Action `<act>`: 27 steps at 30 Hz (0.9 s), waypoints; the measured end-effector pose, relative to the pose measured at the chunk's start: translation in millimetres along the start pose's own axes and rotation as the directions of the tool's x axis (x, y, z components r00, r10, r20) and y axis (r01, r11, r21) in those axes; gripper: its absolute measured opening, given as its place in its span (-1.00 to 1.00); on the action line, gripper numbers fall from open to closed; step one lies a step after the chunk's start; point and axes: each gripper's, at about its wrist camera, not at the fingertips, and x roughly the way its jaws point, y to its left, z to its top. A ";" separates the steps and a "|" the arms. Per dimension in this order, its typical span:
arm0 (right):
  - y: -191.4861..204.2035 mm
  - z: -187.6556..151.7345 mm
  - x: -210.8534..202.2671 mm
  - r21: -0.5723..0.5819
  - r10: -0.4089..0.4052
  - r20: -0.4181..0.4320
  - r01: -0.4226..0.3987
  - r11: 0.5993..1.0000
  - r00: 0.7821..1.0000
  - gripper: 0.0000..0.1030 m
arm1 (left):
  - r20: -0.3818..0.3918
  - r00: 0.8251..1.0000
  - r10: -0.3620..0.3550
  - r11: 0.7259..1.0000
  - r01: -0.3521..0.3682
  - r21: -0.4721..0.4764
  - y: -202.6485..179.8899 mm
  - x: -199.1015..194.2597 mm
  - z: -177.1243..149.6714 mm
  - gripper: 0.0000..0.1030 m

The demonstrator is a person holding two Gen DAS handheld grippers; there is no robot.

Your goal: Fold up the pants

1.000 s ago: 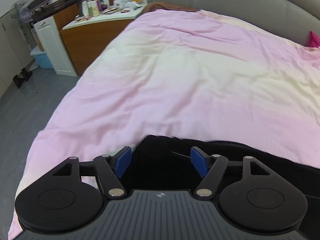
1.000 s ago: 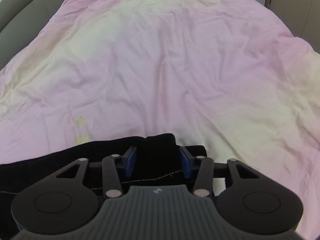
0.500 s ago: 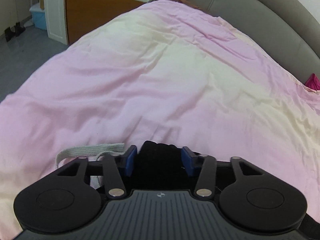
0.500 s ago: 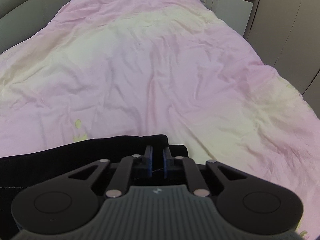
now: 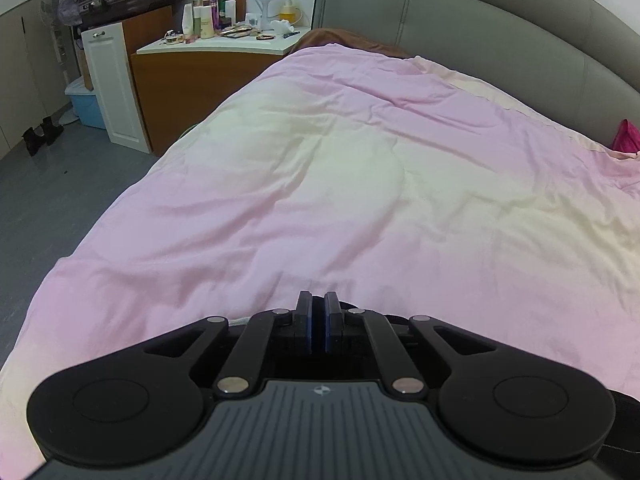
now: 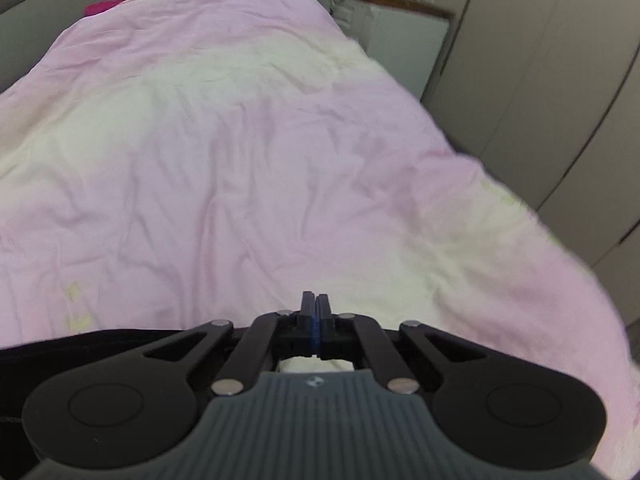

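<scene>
At the near edge of the pink quilted bed (image 5: 320, 200), the left gripper (image 5: 319, 322) and right gripper (image 6: 315, 322) pinch the black fabric pants (image 6: 80, 344), fingers nearly together, and thin bites could slip when lifted.

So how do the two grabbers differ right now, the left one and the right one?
The left gripper shows a thin dark slit between its blue pads, probably pinched cloth; the right gripper has pads meeting flat, any cloth there hidden. Beside the right gripper the black pants stretch off sideways; by the left gripper only scraps show. Both have just closed and point down over the pink bedcover.
</scene>
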 end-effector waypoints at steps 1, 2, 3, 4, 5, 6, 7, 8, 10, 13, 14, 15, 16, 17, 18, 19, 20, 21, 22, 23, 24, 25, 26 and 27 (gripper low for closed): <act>-6.2 -0.1 3.1 0.038 0.051 -0.004 -0.051 0.998 0.999 -1.00 | -0.001 1.000 -0.005 1.000 0.005 -0.006 2.0 -1.9 -0.6 -0.81; -8.4 -0.9 3.7 0.043 0.087 0.000 -0.087 0.995 0.996 -1.00 | -0.004 1.000 -0.006 1.000 0.006 -0.016 2.8 -2.6 -0.4 -0.75; -7.0 -2.0 3.4 0.030 0.128 -0.005 -0.128 0.991 0.992 -1.00 | -0.005 1.000 -0.005 1.000 0.005 -0.027 4.0 -4.3 -0.4 -0.66; -5.0 -3.3 4.3 0.021 0.169 -0.018 -0.168 0.986 0.986 -0.80 | -0.007 1.000 -0.001 0.999 0.001 -0.038 4.5 -5.3 -0.2 -0.60; -3.9 -4.4 5.5 0.016 0.192 -0.027 -0.191 0.981 0.981 -0.58 | -0.011 1.000 -0.007 0.999 0.007 -0.049 4.4 -6.3 -0.7 -0.59; -0.3 -5.3 6.1 0.011 0.201 -0.024 -0.201 0.980 0.979 -0.15 | -0.016 1.000 -0.015 0.998 0.015 -0.056 3.8 -6.4 -1.4 -0.51; 1.1 -6.4 6.7 0.006 0.215 -0.013 -0.215 0.977 0.977 0.01 | -0.024 1.000 -0.018 0.998 0.017 -0.057 1.5 -6.6 -3.0 -0.39; 1.8 -7.3 9.0 0.010 0.235 -0.013 -0.235 0.972 0.972 0.02 | -0.028 0.999 -0.016 0.999 0.015 -0.049 -1.6 -6.6 -4.9 -0.34; 3.5 -11.0 19.0 0.052 0.275 -0.049 -0.273 0.961 0.960 -0.04 | -0.037 0.999 -0.011 1.000 0.010 -0.019 -9.4 -5.7 -8.9 -0.03; 12.9 -20.7 40.8 0.066 0.309 -0.149 -0.303 0.951 0.939 -0.19 | -0.076 0.997 0.022 0.999 -0.019 0.031 -19.8 4.6 -13.7 0.21; 17.4 -23.7 42.4 0.042 0.288 -0.146 -0.285 0.958 0.947 -0.30 | -0.083 0.996 0.036 0.999 -0.033 0.037 -21.3 8.5 -14.4 0.23; 21.0 -24.9 40.8 0.011 0.269 -0.127 -0.270 0.963 0.955 -0.41 | -0.094 0.995 0.046 0.998 -0.043 0.035 -22.0 13.5 -15.2 0.30; 22.8 -24.9 38.2 -0.005 0.270 -0.110 -0.272 0.962 0.956 -0.48 | -0.105 0.993 0.051 0.998 -0.048 0.028 -22.2 18.5 -15.8 0.31; 23.6 -24.6 33.0 -0.012 0.273 -0.086 -0.275 0.961 0.958 -0.50 | -0.114 0.992 0.061 0.998 -0.058 0.025 -22.5 23.4 -16.4 0.30; 24.6 -23.7 27.0 -0.027 0.274 -0.059 -0.276 0.961 0.960 -0.54 | -0.124 0.990 0.069 0.997 -0.067 0.025 -23.4 27.5 -17.2 0.03; 26.4 -22.2 18.9 -0.048 0.275 -0.024 -0.276 0.960 0.961 -0.56 | -0.123 0.988 0.093 0.995 -0.090 0.035 -25.1 30.8 -18.4 -0.47; 27.6 -19.9 10.6 -0.070 0.277 0.019 -0.275 0.959 0.961 -0.58 | -0.121 0.987 0.104 0.994 -0.099 0.046 -26.8 33.1 -19.4 -0.70; 25.9 -16.8 4.9 -0.077 0.273 0.053 -0.269 0.960 0.961 -0.60 | -0.123 0.988 0.089 0.995 -0.084 0.049 -27.7 35.3 -20.3 -1.00; 25.6 -13.5 3.4 -0.070 0.263 0.070 -0.258 0.964 0.962 -0.60 | -0.116 0.991 0.070 0.997 -0.065 0.040 -28.4 35.4 -21.0 -1.00; 26.1 -9.5 6.4 -0.067 0.251 0.067 -0.247 0.967 0.966 -0.60 | -0.106 0.992 0.075 0.997 -0.071 0.043 -30.4 35.3 -21.5 -1.00; 27.9 -7.3 12.9 -0.064 0.234 0.047 -0.231 0.971 0.971 -0.60 | -0.101 0.992 0.081 0.996 -0.076 0.049 -31.9 35.7 -22.6 -1.00; 30.6 -6.9 22.2 -0.061 0.213 0.016 -0.212 0.975 0.977 -0.60 | -0.098 0.991 0.088 0.995 -0.082 0.060 -34.0 35.8 -23.9 -1.00; 34.7 -9.0 31.0 -0.072 0.192 -0.014 -0.193 0.979 0.981 -0.60 | -0.094 0.991 0.092 0.994 -0.085 0.066 -34.9 35.1 -24.8 -1.00; 38.0 -12.8 39.4 -0.086 0.168 -0.044 -0.171 0.982 0.985 -0.60 | -0.091 0.992 0.092 0.994 -0.086 0.067 -34.9 33.5 -24.9 -0.99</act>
